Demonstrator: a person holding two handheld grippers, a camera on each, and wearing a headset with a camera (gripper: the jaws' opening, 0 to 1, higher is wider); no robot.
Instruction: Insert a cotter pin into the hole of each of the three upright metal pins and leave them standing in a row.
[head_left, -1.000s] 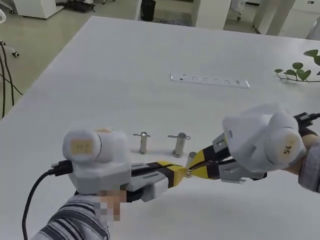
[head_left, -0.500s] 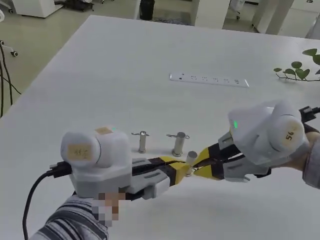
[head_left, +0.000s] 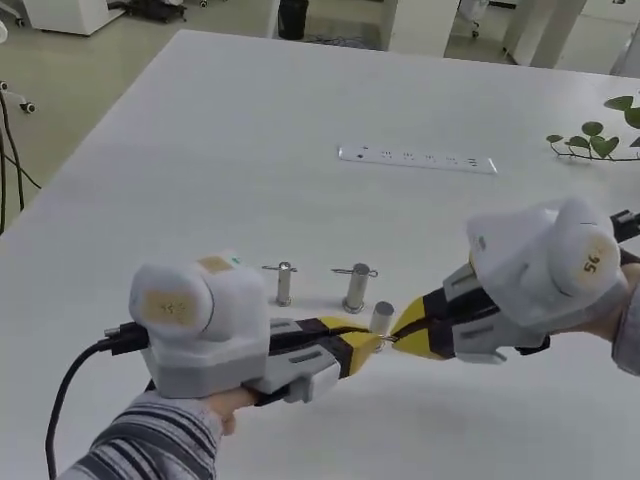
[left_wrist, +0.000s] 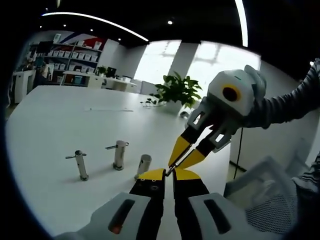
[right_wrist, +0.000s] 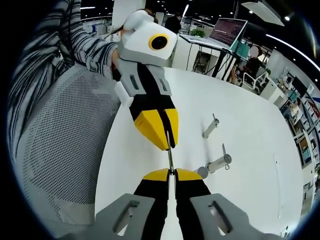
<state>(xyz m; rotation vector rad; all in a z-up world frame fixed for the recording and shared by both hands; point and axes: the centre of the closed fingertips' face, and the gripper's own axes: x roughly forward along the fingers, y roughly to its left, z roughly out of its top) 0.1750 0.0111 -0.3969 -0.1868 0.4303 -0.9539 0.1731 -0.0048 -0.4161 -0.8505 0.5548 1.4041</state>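
I see a white table (head_left: 200, 150) in the head view. Three metal pins (head_left: 357, 290) stand upright on it in a row near me. A white power strip (head_left: 418, 159) lies flat further back, well apart from them. Green leaves (head_left: 598, 142) trail at the far right edge.

My left yellow-tipped black gripper (head_left: 372, 342) and right yellow-tipped black gripper (head_left: 400, 337) meet tip to tip, both jaws closed; right pinches a thin metal cotter pin (right_wrist: 169, 157).
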